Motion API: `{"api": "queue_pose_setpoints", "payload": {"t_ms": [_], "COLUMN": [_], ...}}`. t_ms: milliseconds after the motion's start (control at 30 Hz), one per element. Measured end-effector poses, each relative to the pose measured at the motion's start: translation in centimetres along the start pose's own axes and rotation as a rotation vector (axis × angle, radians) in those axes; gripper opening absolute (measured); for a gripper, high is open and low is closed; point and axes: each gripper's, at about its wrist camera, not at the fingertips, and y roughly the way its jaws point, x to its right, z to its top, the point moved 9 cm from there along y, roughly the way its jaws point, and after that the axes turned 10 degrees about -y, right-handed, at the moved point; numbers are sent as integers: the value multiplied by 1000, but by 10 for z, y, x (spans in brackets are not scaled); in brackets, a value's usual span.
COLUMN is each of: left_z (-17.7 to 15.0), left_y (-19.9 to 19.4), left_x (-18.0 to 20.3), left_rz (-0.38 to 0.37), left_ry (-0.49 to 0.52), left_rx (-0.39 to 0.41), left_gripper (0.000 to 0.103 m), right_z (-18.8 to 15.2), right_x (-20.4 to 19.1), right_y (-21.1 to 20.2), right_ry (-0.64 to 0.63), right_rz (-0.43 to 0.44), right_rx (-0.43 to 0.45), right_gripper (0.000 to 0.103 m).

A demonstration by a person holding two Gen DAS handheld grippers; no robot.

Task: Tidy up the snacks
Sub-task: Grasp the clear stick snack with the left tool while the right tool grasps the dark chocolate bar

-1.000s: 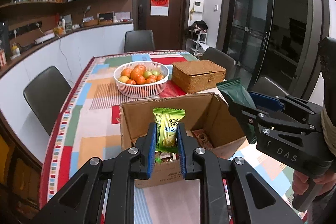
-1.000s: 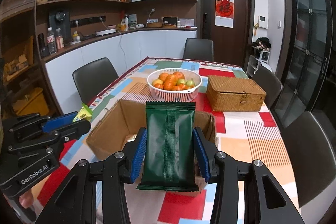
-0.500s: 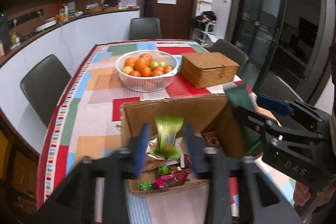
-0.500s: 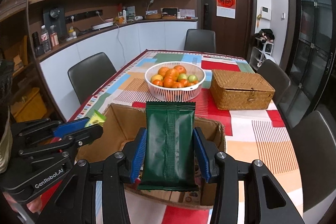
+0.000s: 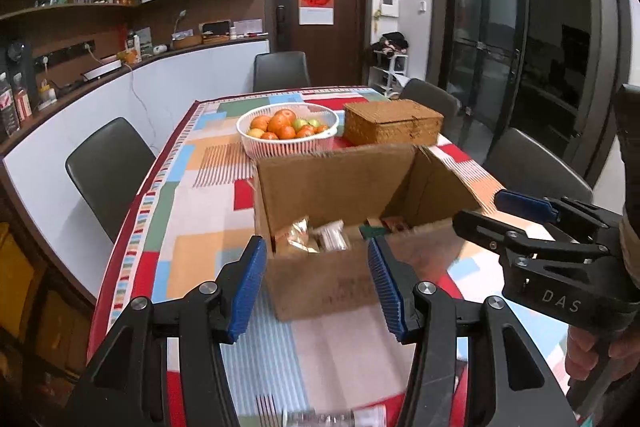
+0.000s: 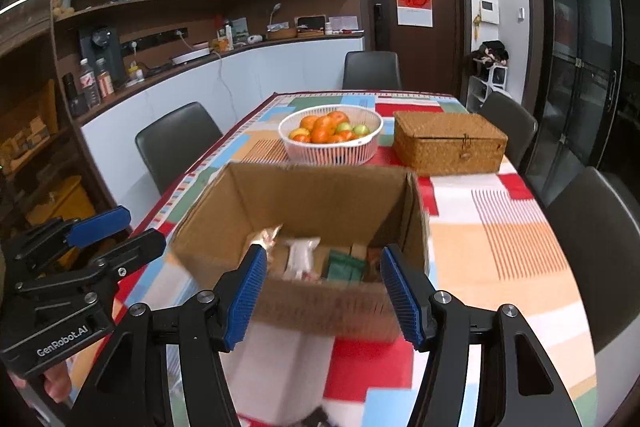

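Left wrist view: left gripper (image 5: 316,283) is spread wide w/ nothing between the pads; right gripper (image 6: 322,291) likewise spread, empty. Snack packets (image 6: 304,257) are seen lying inside the cardboard box (image 6: 320,195), near side of table. Packets are judged light, soft, crinkly, prob. slippery; best pinched across the flat middle, gently.

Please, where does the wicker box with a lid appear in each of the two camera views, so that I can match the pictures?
Left wrist view: the wicker box sits right of centre, behind the cardboard box, beside the fruit basket.
Right wrist view: the wicker box is at upper right, behind the cardboard box's far right corner.
Shared landmark: the white fruit basket, directly left of the wicker box in both.
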Motion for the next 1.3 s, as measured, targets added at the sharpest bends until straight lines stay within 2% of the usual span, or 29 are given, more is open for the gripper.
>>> {"api": "queue_pose_setpoints", "payload": {"t_ms": [267,367,567,767,1067,1300], "left_z": [-55,-77,-121,-157,-193,-196], "left_y": [-6,-4,6,14,33,57], "left_x": [1,2,0,-5,-2,0], "left_rz": [-14,-17,-53,-47,-50,-52], "left_ry": [67,106,180,276,425,410], "left_rx": [-79,-116,-227,-319,-421,-442], "left_gripper": [57,58,60,62,67,68], "right_z": [-50,-69,-118,-155,-195,-207], "right_x": [-22,-27,-37,-43,-47,-45], "right_y": [-15,-14,-6,0,7,17], "right_ry": [-26,-38,29,108,178,222], "right_rz": [18,16,28,20,8,9], "right_rx": [-55,-92,-206,-307,-439,-490], "right_gripper": [60,65,65,65,65,65]}}
